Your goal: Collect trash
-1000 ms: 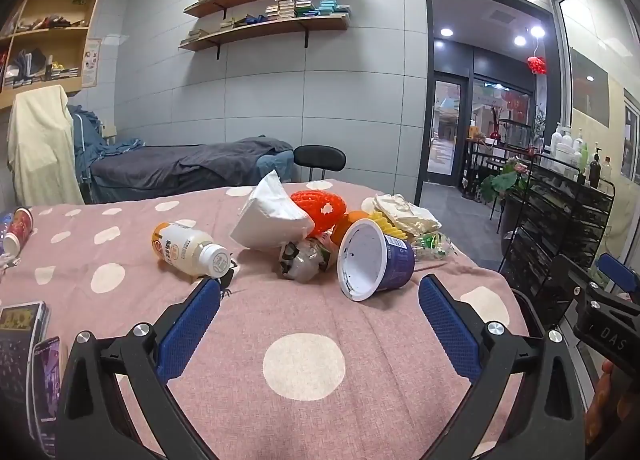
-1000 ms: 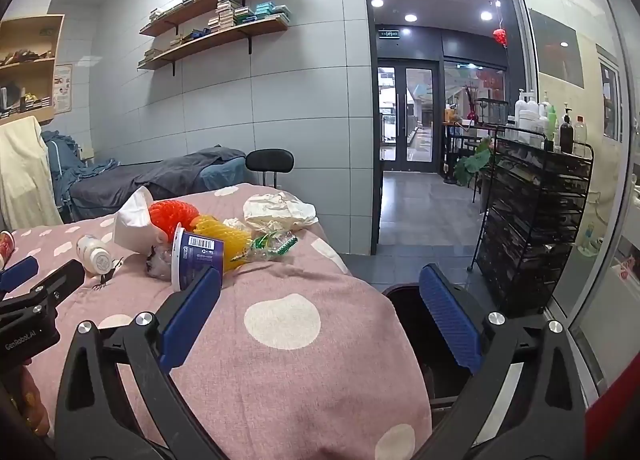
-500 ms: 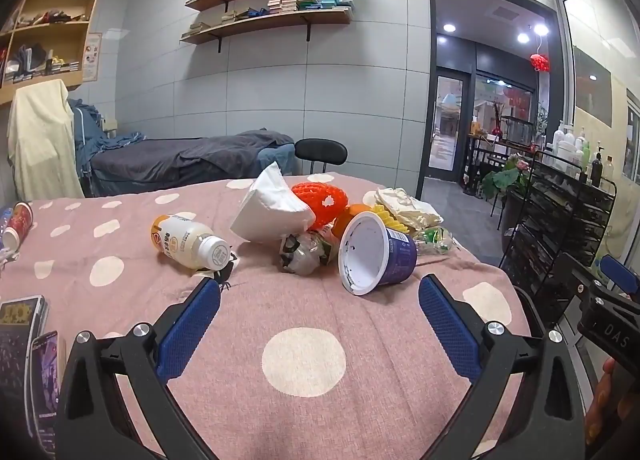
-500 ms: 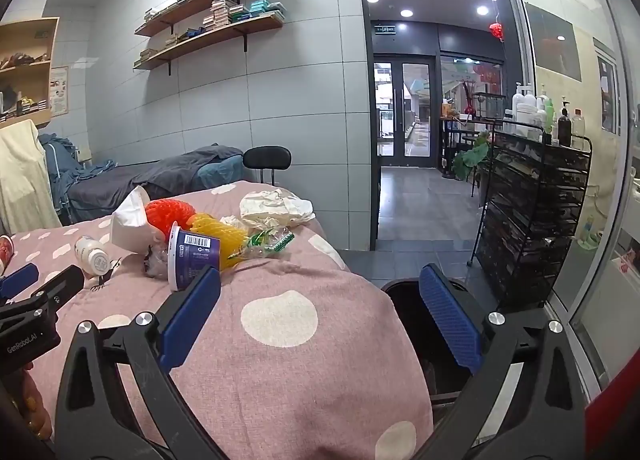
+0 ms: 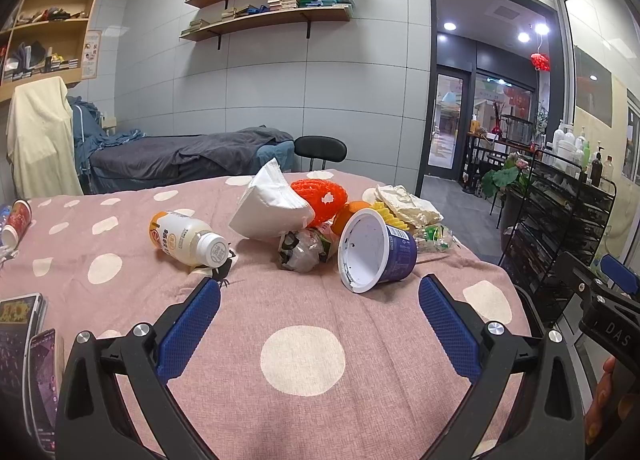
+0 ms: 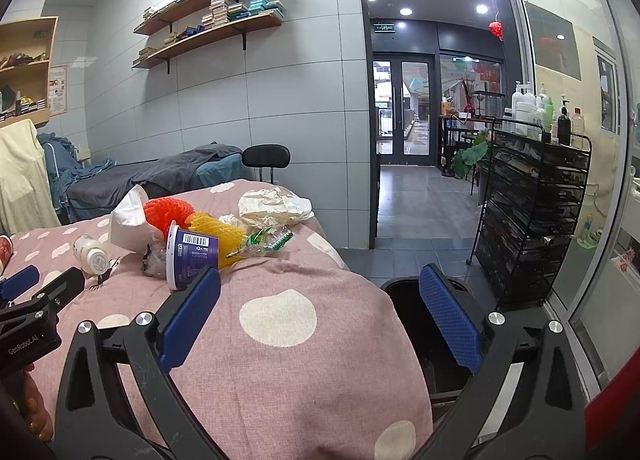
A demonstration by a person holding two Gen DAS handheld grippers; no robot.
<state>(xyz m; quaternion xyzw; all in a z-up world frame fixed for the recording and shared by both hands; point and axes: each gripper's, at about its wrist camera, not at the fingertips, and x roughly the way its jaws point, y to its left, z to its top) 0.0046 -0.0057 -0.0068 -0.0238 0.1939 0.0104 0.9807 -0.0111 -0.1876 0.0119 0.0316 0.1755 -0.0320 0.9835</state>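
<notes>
Both grippers hover low over the desk (image 5: 304, 356), left gripper (image 5: 319, 300) and right gripper (image 6: 320, 300) fingers spread wide, empty, facing the trash pile (image 5: 320, 220).

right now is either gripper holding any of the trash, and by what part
Nothing is held. The left gripper and the right gripper are both open with bare pads, short of the trash pile on the table.
</notes>
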